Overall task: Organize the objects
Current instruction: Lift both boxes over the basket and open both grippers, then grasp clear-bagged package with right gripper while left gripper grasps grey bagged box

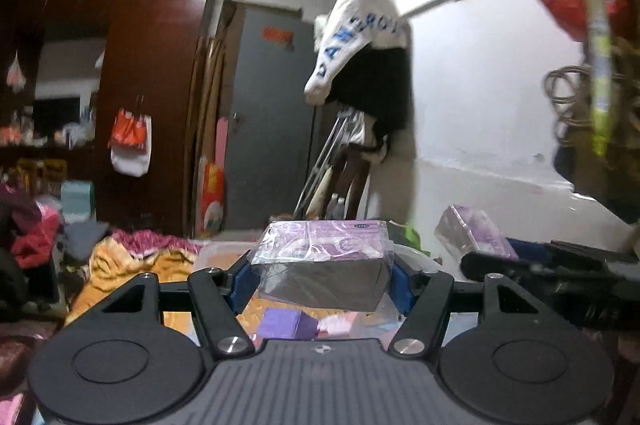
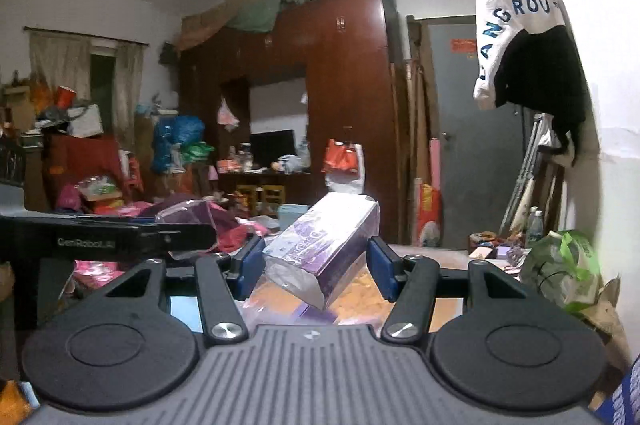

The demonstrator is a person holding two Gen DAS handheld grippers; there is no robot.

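The left gripper (image 1: 320, 275) pinched a purple tissue pack (image 1: 326, 257) flat across its blue pads. The right gripper (image 2: 316, 265) pinched another tissue pack (image 2: 324, 245), tilted, its long side pointing up and away. Both packs hung above the orange blanket (image 1: 120, 265).

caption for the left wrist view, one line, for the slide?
Left gripper clamps a clear-wrapped purple rectangular tissue pack level above an orange patterned blanket in a cluttered bedroom.
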